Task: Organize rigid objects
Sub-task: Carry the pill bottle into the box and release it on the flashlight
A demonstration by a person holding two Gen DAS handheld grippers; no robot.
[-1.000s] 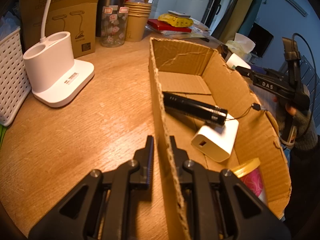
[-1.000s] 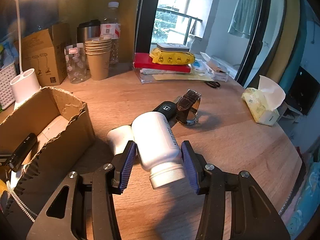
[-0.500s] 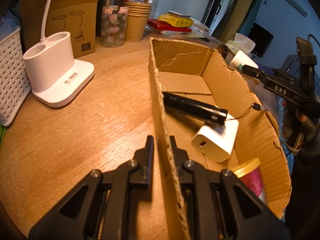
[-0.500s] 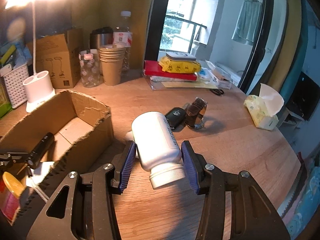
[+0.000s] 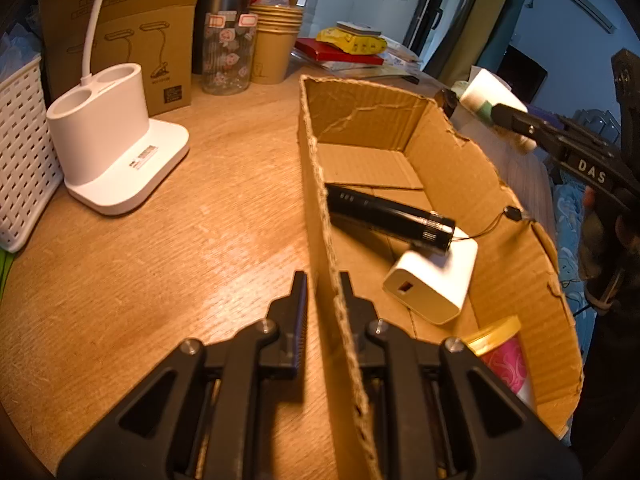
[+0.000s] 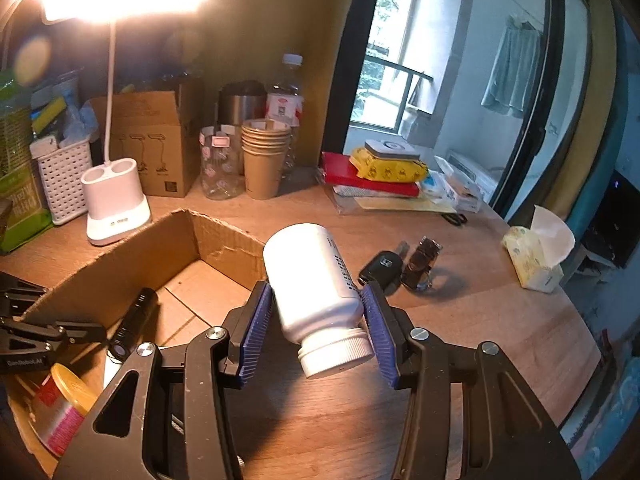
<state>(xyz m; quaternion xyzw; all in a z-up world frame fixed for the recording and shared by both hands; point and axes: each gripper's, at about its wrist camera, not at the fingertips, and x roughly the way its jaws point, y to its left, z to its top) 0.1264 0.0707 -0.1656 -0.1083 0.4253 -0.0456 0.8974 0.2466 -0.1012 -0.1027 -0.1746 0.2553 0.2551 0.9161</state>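
Note:
My left gripper point(image 5: 323, 280) is shut on the near wall of an open cardboard box point(image 5: 320, 184). The box holds a black flashlight point(image 5: 390, 217), a white charger point(image 5: 432, 280) and a pink can with a gold lid point(image 5: 502, 350). My right gripper point(image 6: 318, 316) is shut on a white pill bottle point(image 6: 316, 280), cap toward the camera, held in the air beside the box's right wall point(image 6: 228, 240). The bottle also shows in the left wrist view point(image 5: 486, 94) beyond the box. A car key point(image 6: 380, 268) and a wristwatch point(image 6: 420, 268) lie on the table.
A white desk lamp base point(image 5: 116, 148), a white basket point(image 5: 20, 152), a lamp carton point(image 5: 120, 36), a glass jar point(image 5: 228, 56), stacked paper cups point(image 5: 274, 46) and a steel flask stand along the back. A tissue pack point(image 6: 536, 252) and a red book with a yellow pack point(image 6: 384, 168) lie at the right.
My right gripper has risen with the pill bottle and moved left toward the box. The left gripper has not moved.

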